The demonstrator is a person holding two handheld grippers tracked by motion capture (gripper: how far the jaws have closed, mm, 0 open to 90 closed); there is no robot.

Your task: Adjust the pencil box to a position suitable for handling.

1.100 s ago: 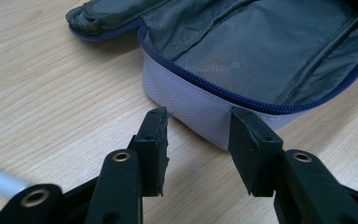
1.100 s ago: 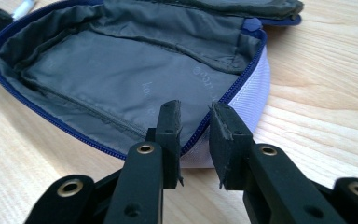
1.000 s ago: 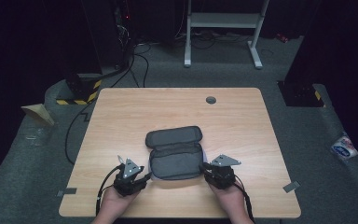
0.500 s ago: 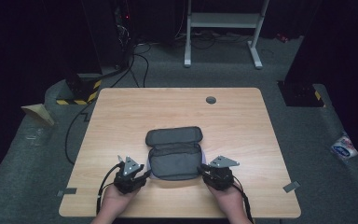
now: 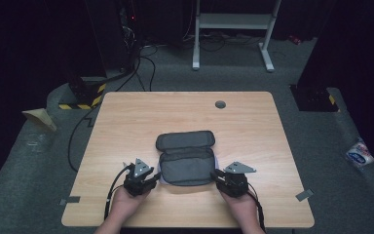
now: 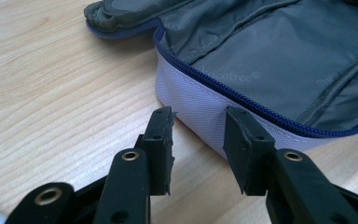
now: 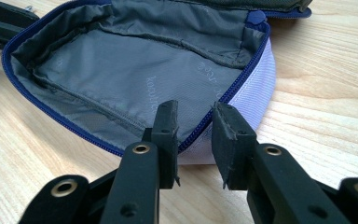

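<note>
An open grey pouch (image 5: 185, 165) with a blue zipper and pale lilac walls lies at the table's middle near side, its lid (image 5: 185, 140) folded back away from me. My left gripper (image 5: 152, 178) is at its near left corner. In the left gripper view the gripper (image 6: 198, 121) is open, its tips right at the lilac wall (image 6: 191, 100). My right gripper (image 5: 219, 176) is at the near right corner. In the right gripper view the gripper (image 7: 193, 116) is open and straddles the zipper rim (image 7: 223, 105), one finger over the grey lining (image 7: 121, 74).
The wooden table (image 5: 126, 122) has a round grommet hole (image 5: 220, 104) near its far edge. Black cables (image 5: 112, 190) trail from the grippers toward the near edge. A white frame's legs (image 5: 268, 53) and floor cables (image 5: 141, 63) lie beyond the table.
</note>
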